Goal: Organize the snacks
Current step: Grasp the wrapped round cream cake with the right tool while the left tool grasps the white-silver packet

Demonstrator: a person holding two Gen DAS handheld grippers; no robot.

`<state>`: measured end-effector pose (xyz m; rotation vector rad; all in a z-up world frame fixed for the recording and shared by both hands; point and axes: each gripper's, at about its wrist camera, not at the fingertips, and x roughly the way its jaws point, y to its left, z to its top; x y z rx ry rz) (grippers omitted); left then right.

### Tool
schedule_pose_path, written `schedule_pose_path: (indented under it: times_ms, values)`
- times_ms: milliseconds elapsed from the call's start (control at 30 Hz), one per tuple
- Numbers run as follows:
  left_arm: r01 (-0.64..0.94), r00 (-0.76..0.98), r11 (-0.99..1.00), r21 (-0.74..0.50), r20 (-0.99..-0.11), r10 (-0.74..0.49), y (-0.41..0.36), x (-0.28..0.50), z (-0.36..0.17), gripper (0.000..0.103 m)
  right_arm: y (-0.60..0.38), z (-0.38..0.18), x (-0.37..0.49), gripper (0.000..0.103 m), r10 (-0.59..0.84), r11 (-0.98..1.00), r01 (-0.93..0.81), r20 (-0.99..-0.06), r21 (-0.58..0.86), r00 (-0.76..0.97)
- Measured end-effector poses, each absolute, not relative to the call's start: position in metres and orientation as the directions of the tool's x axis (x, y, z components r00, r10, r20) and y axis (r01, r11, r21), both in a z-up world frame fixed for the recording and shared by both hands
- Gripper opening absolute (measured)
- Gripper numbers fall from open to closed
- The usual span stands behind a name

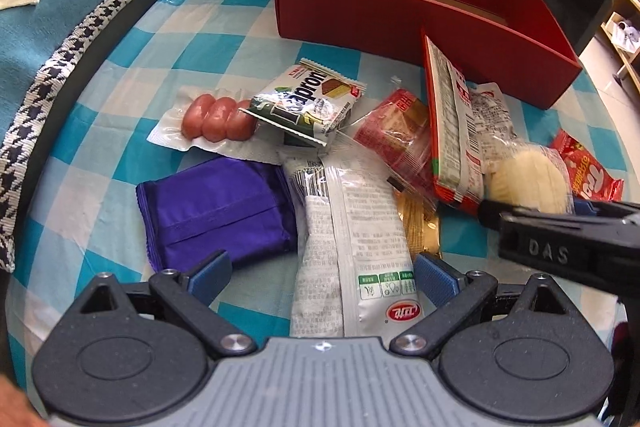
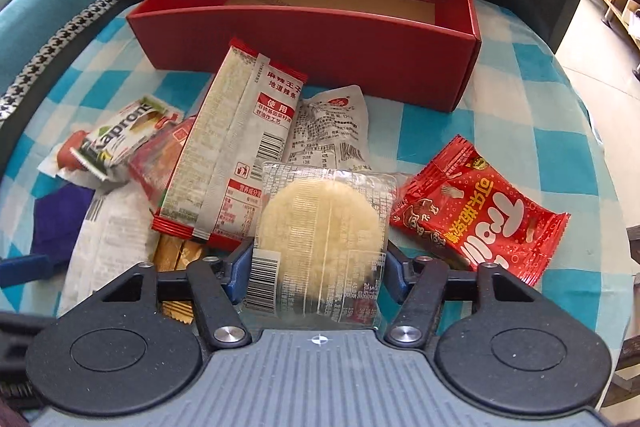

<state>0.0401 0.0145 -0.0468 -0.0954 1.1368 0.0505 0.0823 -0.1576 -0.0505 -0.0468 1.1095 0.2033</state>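
My right gripper point(image 2: 318, 267) is shut on a clear packet holding a round pale cake point(image 2: 320, 223), with the blue pads pressed on its two sides. One of its black fingers point(image 1: 540, 227) shows at the right edge of the left wrist view. My left gripper point(image 1: 322, 277) is open and hovers over a long white packet point(image 1: 352, 227) without touching it. The open red box point(image 2: 304, 39) stands behind the snack pile. A purple packet point(image 1: 216, 211), a sausage pack point(image 1: 216, 119) and a Kaproni wafer point(image 1: 308, 103) lie to the left.
A red candy bag point(image 2: 480, 219) lies right of the held packet, and a long red-trimmed strip packet point(image 2: 232, 155) leans to its left. The blue checked cloth point(image 1: 120, 107) covers the round table. A teal sofa with houndstooth trim point(image 1: 80, 27) borders the left.
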Motion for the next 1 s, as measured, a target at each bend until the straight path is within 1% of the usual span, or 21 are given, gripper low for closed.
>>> schedule_pose_path:
  times_ms: [133,267,467,500,533,567,700,800,833,867,900,933,1000]
  values:
    - [-0.099,0.413,0.994,-0.044,-0.911,0.001,0.016,0.053,-0.053,0.103,-0.158,-0.050,0.073,0.066,0.139,0.976,-0.211,-0.893,0.051,0.429]
    - [-0.073,0.426,0.997,0.003,-0.904,0.034,0.011,0.052,-0.057,0.103,-0.160,-0.049,0.059,0.065,0.119,0.972,-0.235,-0.896,0.017,0.428]
    - [-0.049,0.411,0.999,-0.022,-0.912,0.000,0.018,0.034,-0.052,0.103,-0.165,-0.050,0.037,0.065,0.102,0.965,-0.263,-0.903,-0.012,0.418]
    - [-0.043,0.402,0.999,-0.028,-0.916,-0.008,0.019,0.031,-0.053,0.102,-0.165,-0.051,0.034,0.065,0.099,0.964,-0.266,-0.902,-0.019,0.421]
    - [-0.041,0.386,0.998,-0.045,-0.922,-0.026,0.020,0.029,-0.055,0.100,-0.166,-0.051,0.031,0.065,0.097,0.963,-0.269,-0.898,-0.024,0.428]
    - [-0.039,0.385,0.998,-0.056,-0.922,-0.037,0.022,0.027,-0.055,0.100,-0.165,-0.052,0.030,0.065,0.097,0.963,-0.269,-0.897,-0.025,0.431]
    - [-0.024,0.386,0.999,-0.044,-0.922,-0.032,0.021,0.028,-0.054,0.100,-0.165,-0.053,0.031,0.067,0.102,0.962,-0.272,-0.892,-0.024,0.440]
    - [-0.017,0.400,0.999,-0.050,-0.916,-0.039,0.020,0.038,-0.049,0.101,-0.168,-0.054,0.034,0.075,0.106,0.965,-0.261,-0.889,-0.016,0.445]
    - [-0.009,0.404,0.999,-0.043,-0.914,-0.035,0.018,0.042,-0.049,0.103,-0.168,-0.056,0.035,0.084,0.113,0.963,-0.269,-0.892,-0.010,0.439]
    - [-0.002,0.405,1.000,-0.026,-0.914,-0.023,0.016,0.046,-0.050,0.103,-0.167,-0.059,0.035,0.096,0.120,0.960,-0.278,-0.897,-0.004,0.426]
    - [0.009,0.407,1.000,-0.004,-0.913,-0.007,0.013,0.048,-0.053,0.103,-0.166,-0.062,0.035,0.100,0.122,0.959,-0.284,-0.899,-0.002,0.421]
    - [0.017,0.405,1.000,0.014,-0.914,0.006,0.012,0.049,-0.056,0.103,-0.165,-0.065,0.034,0.103,0.120,0.958,-0.287,-0.897,-0.008,0.425]
    - [0.005,0.402,1.000,0.001,-0.916,-0.001,0.015,0.049,-0.058,0.103,-0.168,-0.063,0.034,0.103,0.129,0.959,-0.282,-0.895,0.004,0.427]
